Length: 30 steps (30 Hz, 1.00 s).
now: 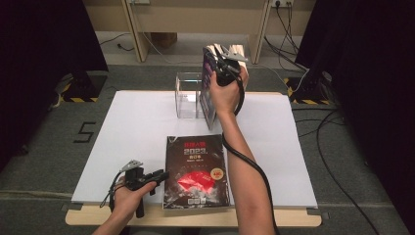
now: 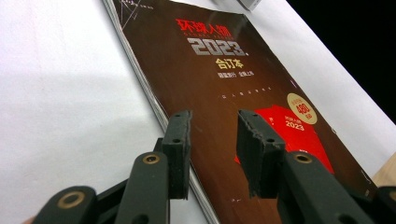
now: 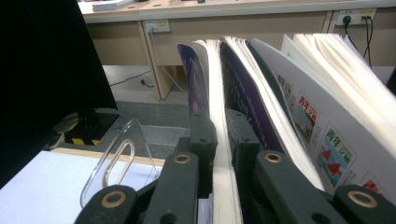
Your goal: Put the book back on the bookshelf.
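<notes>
A dark magazine [image 1: 196,171] [image 2: 224,70] with a red patch and "2023" on its cover lies flat near the front of the white board [image 1: 137,127]. My left gripper [image 1: 157,176] [image 2: 212,122] rests at its left edge, open, with the jaws over the cover and nothing between them. At the back, my right gripper [image 1: 216,64] [image 3: 219,120] is shut on the top of an upright purple-covered magazine [image 1: 209,98] [image 3: 215,79]. That magazine stands at the right end of a clear acrylic holder [image 1: 188,95] [image 3: 121,158].
More upright magazines [image 3: 303,112] fan out just right of the held one. Cables [image 1: 293,34] trail on the floor behind and right of the table. The wooden table edge [image 1: 195,216] runs along the front. Dark curtains flank both sides.
</notes>
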Each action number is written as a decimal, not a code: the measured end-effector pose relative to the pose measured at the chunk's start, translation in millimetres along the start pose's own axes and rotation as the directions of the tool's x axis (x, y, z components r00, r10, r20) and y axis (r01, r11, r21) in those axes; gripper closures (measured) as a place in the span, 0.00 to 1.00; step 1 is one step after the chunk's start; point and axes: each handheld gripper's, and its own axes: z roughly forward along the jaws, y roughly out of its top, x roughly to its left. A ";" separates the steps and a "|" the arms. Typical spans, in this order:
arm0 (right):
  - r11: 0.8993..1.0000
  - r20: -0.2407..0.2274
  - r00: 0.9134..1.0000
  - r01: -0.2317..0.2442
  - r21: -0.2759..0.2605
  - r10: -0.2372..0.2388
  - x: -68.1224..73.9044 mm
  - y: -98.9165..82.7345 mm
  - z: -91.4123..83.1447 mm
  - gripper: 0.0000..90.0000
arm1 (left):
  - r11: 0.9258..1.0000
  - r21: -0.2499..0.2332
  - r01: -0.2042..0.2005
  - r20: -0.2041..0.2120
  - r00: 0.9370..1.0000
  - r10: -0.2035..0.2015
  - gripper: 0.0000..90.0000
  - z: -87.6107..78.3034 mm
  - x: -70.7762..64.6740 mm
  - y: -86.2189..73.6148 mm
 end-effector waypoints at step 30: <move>0.977 -0.046 0.997 -0.047 0.207 0.058 -8.9 20.9 3.4 0.83 | 1.000 0.000 -0.006 0.007 1.000 0.006 0.72 1.3 -1.9 -0.3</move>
